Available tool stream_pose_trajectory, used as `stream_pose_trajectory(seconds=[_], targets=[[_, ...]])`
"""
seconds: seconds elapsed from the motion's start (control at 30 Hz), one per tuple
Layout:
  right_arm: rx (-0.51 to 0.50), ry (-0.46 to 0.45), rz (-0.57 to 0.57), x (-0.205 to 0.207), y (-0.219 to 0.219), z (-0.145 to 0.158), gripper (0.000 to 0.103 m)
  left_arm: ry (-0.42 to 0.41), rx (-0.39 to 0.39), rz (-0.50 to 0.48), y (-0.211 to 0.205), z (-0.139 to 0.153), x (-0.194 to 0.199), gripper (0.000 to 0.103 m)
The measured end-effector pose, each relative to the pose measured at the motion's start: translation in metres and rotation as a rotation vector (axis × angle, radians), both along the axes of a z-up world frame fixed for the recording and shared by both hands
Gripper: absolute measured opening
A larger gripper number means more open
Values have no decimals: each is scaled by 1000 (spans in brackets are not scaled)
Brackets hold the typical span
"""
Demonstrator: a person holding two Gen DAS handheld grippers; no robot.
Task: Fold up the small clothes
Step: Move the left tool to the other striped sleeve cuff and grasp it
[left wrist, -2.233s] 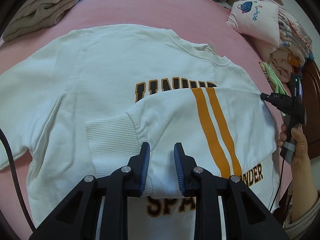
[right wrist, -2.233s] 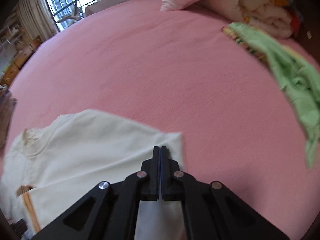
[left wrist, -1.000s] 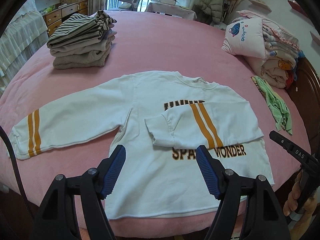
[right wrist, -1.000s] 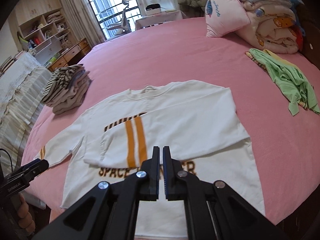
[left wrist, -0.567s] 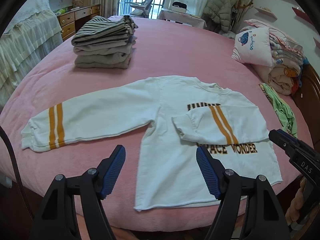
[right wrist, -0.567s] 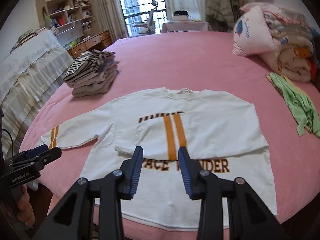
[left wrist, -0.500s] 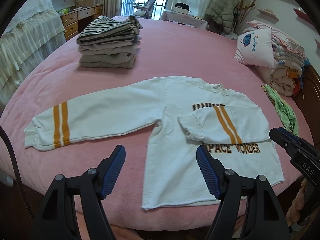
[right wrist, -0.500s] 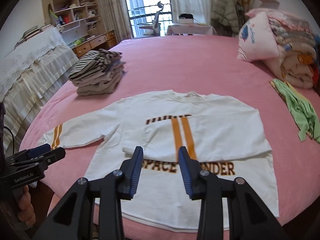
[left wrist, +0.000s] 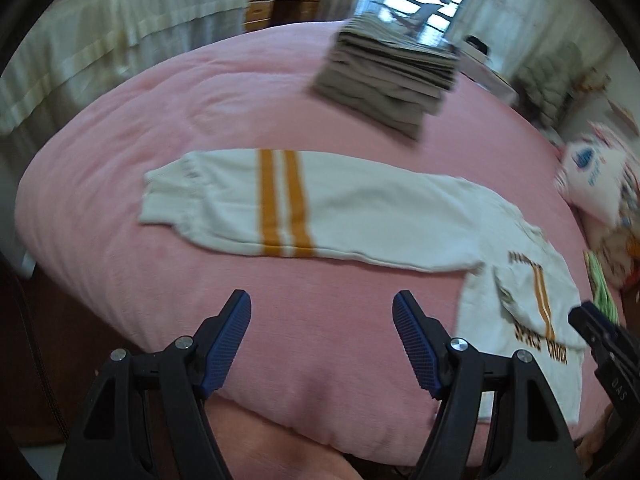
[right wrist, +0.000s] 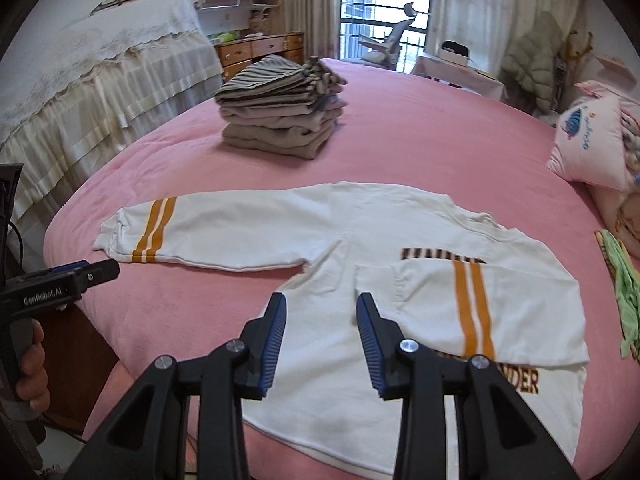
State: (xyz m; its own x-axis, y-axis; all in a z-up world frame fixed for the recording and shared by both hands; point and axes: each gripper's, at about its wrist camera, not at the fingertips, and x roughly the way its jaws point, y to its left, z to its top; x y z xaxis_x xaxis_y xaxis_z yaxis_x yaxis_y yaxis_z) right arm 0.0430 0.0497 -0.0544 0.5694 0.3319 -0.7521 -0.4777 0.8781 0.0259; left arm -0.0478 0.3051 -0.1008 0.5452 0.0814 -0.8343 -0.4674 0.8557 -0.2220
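Since a second ago both views swing toward the unfolded sleeve (left wrist: 320, 208): in the left wrist view it now fills the middle, where earlier it lay off at 9 o'clock, and the sweatshirt (right wrist: 400, 280) body slides out to 4 o'clock. The right gripper (right wrist: 320, 334), pressed together a second ago, has just been opening – its blue pads now stand partly apart with nothing between them, over the hem at 6 o'clock of its own view. The left gripper (left wrist: 322, 340) keeps the same wide gap as before, empty, above bare pink bed cover (left wrist: 320, 300).

The sweatshirt lies flat on the bed, one sleeve stretched out toward 9 o'clock in the right wrist view, the other sleeve (right wrist: 472, 308) folded across the chest at 3 o'clock, covering most of the printed lettering. The stack of folded clothes (right wrist: 280, 120) sits well apart at 12 o'clock.

The left wrist view is blurred – the stack and the pillow (left wrist: 592, 176) at 2 o'clock are smeared, and the print is barely legible. The lettering's top line is mostly hidden under the folded sleeve; the bottom line is cut by it and by the right gripper's frame. The green garment (right wrist: 624, 280) runs off the edge at 3 o'clock. Only a few fingers of the person's hand (right wrist: 34, 364) show, at 8 o'clock.
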Motion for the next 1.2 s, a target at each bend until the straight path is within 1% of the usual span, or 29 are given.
stream_pose_trajectory(seconds=[0.03,0.2,0.33,0.4,0.57,0.63,0.73,0.93,1.03,1.1,1.13,1.17,1.2], targets=[[2,10,9,3,9,-2,37,1,-22,41,16,-5,-3,72],[31,60,54,11,44,-12,37,5,-127,187,70,-32,-8,72],[3,63,104,9,71,-21,37,13,-236,281,106,-59,-11,72],[-12,70,123,10,82,-27,37,14,-274,315,119,-70,-12,72],[-20,86,131,23,102,-40,37,-9,-321,342,134,-84,-8,70],[-15,99,127,30,109,-44,37,-28,-330,340,136,-86,-2,70],[-5,119,127,37,114,-49,37,-67,-356,318,138,-86,9,67],[-17,139,128,41,117,-60,37,-97,-462,305,143,-100,29,67],[-17,155,120,45,115,-65,37,-126,-487,315,146,-107,37,66],[-18,165,116,47,114,-68,37,-134,-493,331,147,-110,43,62],[-18,168,113,48,114,-69,37,-136,-482,339,148,-111,47,49],[-18,169,111,49,113,-70,37,-136,-469,341,148,-110,49,31],[-19,168,107,50,113,-70,37,-132,-450,334,147,-108,53,23]])
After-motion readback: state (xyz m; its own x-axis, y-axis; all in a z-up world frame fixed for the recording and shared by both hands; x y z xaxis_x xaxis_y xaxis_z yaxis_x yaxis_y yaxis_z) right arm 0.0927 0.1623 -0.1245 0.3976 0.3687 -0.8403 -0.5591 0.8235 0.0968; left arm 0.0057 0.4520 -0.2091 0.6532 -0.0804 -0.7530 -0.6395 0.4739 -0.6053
